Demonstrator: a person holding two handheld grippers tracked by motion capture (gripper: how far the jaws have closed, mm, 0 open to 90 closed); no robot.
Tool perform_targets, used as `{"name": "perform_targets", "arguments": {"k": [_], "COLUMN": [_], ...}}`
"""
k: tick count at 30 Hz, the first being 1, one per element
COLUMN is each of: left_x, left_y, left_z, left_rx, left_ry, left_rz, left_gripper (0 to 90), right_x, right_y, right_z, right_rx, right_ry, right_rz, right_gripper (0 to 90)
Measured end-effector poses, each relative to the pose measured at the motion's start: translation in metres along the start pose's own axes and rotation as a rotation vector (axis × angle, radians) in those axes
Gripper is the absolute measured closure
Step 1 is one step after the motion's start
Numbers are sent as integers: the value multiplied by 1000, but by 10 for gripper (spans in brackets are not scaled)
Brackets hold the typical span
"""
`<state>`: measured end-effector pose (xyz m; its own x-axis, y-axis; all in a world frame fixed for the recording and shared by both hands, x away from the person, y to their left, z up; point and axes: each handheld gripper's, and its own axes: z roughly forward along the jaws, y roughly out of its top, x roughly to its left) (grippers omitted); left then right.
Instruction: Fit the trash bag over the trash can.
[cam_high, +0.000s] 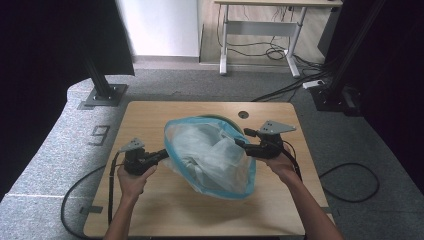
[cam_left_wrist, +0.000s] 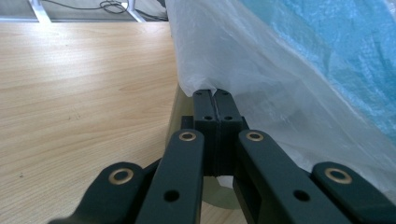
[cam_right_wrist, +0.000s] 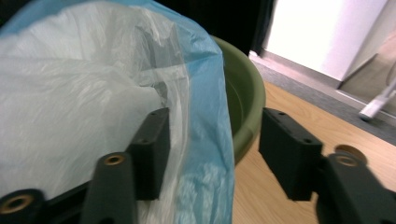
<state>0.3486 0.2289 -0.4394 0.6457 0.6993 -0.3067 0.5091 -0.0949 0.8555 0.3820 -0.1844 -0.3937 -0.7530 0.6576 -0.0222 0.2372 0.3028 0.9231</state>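
A clear plastic bag (cam_high: 210, 155) with a blue rim stands puffed open in the middle of the wooden table (cam_high: 150, 120). It drapes over a green basin (cam_high: 226, 119). My left gripper (cam_high: 164, 154) is at the bag's left side; its jaws are pressed together with the bag's white film (cam_left_wrist: 280, 60) pinched at their tips (cam_left_wrist: 214, 93). My right gripper (cam_high: 242, 138) is at the bag's right edge. Its jaws stand apart (cam_right_wrist: 217, 140) with the blue rim (cam_right_wrist: 205, 107) hanging loose between them, beside the basin's rim (cam_right_wrist: 243, 93).
A round cable hole (cam_high: 243, 114) sits near the table's far edge. Black frame posts (cam_high: 102, 85) stand on the carpet at both far corners. Cables (cam_high: 350, 182) trail across the floor, and a white-legged desk (cam_high: 260, 30) stands at the back.
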Motion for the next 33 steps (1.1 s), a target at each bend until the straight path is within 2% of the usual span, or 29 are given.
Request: {"name": "perform_targets", "arguments": {"k": [5, 12, 18, 22, 24, 25, 26, 28, 33], "left_x": [-3, -5, 2, 8, 11, 13, 14, 15, 20], "left_y": [2, 7, 14, 21, 23, 24, 25, 25, 23], "left_z": [0, 3, 4, 9, 13, 14, 16, 20, 31], "left_rx": [-5, -2, -6, -6, -1, 0, 1, 8, 36], "left_ry": [-8, -9, 4, 7, 12, 14, 14, 16, 40], "left_rz": [4, 12, 2, -17, -27, -34, -41, -51, -72], "left_gripper": [900, 900, 900, 900, 900, 900, 900, 900, 900], "right_x": [0, -1, -14, -29, -37, -45, -45, -51, -52], "right_y": [0, 1, 7, 8, 6, 1, 1, -6, -16], "right_z": [-4, -7, -1, 10, 18, 27, 27, 35, 47], "right_rx": [-7, -38, -74, -85, -84, -77, -77, -80, -71], "right_ry": [-34, -68, -105, -123, -121, -121, -121, -107, -104], "right_rz": [6, 19, 52, 116, 160, 209, 209, 258, 266], "right_gripper": [675, 859, 873, 873, 871, 868, 868, 868, 872]}}
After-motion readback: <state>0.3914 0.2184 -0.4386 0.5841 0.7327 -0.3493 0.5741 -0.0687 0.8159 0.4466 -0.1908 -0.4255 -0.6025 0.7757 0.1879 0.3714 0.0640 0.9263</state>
